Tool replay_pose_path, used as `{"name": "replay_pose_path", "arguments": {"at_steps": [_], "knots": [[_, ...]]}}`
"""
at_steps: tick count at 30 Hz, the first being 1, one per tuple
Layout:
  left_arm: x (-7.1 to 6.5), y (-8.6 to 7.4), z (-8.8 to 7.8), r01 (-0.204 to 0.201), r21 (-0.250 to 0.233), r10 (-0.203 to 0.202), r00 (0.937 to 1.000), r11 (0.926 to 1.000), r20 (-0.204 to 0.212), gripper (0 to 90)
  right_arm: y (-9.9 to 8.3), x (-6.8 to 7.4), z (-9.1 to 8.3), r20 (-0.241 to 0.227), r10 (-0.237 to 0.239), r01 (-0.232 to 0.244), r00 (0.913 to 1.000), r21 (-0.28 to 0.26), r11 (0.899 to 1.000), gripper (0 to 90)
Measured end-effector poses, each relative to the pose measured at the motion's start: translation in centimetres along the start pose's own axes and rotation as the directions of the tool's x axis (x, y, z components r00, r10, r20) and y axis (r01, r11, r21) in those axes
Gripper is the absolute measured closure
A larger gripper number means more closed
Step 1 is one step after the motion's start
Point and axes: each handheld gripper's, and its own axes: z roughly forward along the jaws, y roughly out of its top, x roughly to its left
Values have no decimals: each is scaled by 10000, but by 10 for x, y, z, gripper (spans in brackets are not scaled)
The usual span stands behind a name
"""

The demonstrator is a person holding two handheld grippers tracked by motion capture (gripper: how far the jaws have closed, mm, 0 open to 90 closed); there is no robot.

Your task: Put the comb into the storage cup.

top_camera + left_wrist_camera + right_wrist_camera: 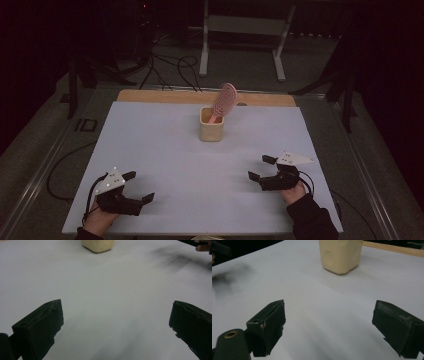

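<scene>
A pink hairbrush (pixel 223 101) stands head-up and leaning right in a cream square cup (pixel 211 126) at the back middle of the white sheet (pixel 165 150). The cup's base (pixel 98 245) appears far ahead in the left gripper view, and the cup (pixel 340 255) is larger in the right gripper view. My left gripper (pixel 138 187) rests open near the front left corner, jaws wide apart over bare sheet (pixel 115 322). My right gripper (pixel 262 168) is open at the front right, nothing between its jaws (pixel 328 322).
A wooden board edge (pixel 165 96) runs behind the sheet. Beyond the table are a white stand's legs (pixel 204 60) and cables (pixel 170 65) on a dark floor. The right hand's gripper tip (pixel 192 242) shows at the top right of the left gripper view.
</scene>
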Motion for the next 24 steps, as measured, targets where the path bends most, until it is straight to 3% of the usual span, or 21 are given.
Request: {"name": "replay_pose_path", "arguments": {"at_steps": [6,13,24], "knots": [[0,-1,0,31,39,-31,10000,10000,-12,2,-10,-2,-10,32,176,-175,9998,-72,9998,112],[0,-1,1,29,35,-29,10000,10000,14,2,-21,2,-21,504,-92,94,9987,-40,9999,112],[0,-1,1,21,31,-21,10000,10000,-5,2,-32,5,-33,778,-86,77,9969,122,9999,110]]}}
